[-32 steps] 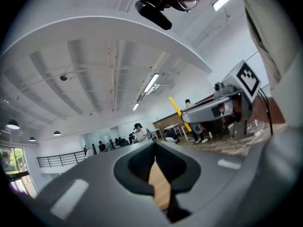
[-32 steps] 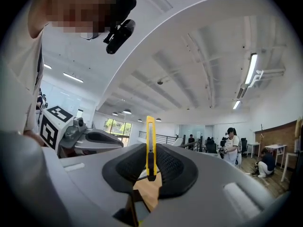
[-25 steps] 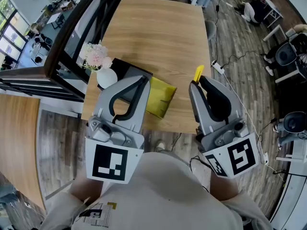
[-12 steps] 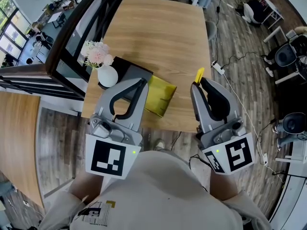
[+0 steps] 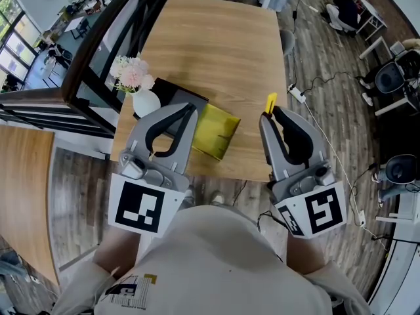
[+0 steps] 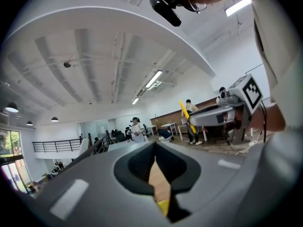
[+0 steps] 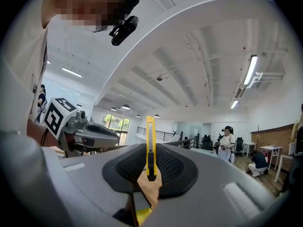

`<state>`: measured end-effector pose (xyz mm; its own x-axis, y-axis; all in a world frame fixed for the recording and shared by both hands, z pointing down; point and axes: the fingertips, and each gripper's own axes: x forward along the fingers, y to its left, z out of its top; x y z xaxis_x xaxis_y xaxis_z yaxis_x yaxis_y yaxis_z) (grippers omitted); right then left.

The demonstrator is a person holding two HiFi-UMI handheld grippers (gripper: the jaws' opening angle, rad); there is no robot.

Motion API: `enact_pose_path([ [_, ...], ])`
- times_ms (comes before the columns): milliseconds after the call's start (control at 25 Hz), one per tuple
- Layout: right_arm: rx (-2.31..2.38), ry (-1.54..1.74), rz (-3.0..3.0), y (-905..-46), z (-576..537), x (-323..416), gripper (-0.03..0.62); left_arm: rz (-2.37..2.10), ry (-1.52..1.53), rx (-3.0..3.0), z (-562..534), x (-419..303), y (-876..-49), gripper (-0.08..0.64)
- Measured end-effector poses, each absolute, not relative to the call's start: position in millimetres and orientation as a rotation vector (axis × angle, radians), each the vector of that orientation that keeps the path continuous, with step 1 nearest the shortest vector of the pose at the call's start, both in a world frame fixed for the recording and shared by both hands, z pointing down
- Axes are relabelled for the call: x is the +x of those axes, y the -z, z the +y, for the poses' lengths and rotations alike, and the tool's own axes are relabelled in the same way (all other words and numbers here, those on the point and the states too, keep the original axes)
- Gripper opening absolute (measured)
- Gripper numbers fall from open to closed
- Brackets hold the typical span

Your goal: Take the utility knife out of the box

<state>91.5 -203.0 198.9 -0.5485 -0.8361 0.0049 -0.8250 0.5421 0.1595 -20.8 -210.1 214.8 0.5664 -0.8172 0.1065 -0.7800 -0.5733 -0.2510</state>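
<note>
A slim yellow utility knife (image 5: 270,102) sticks up from my right gripper (image 5: 269,114), which is shut on its lower part above the table's front right edge. In the right gripper view the knife (image 7: 150,143) stands upright between the dark pads (image 7: 168,167). A flat black box (image 5: 172,96) lies on the wooden table (image 5: 223,44), with a yellow piece (image 5: 217,131) against its right side. My left gripper (image 5: 189,110) hovers over the box with its jaws together and nothing in them. In the left gripper view, the knife (image 6: 185,115) shows to the right.
A white vase with pink flowers (image 5: 139,92) stands at the table's left edge next to the box. A dark railing (image 5: 98,41) runs along the left. A cable and power strip (image 5: 298,92) lie on the floor to the right, near office chairs (image 5: 392,77).
My left gripper has rolled a little and its marker cube has shifted to the left. The right gripper and the knife have stayed where they were.
</note>
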Motion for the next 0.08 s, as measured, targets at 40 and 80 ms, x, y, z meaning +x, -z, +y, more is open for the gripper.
enact_pose_path([
  [40,1.450,0.212,-2.687,-199.5,-203.2,91.4,0.066,1.348,0.314,-2.623,-210.3,-20.5,-215.0,0.002],
  [80,1.449,0.211,-2.686,-200.1,-203.4,91.3,0.066,1.347,0.313,-2.625,-210.6,-20.3,-215.2,0.002],
])
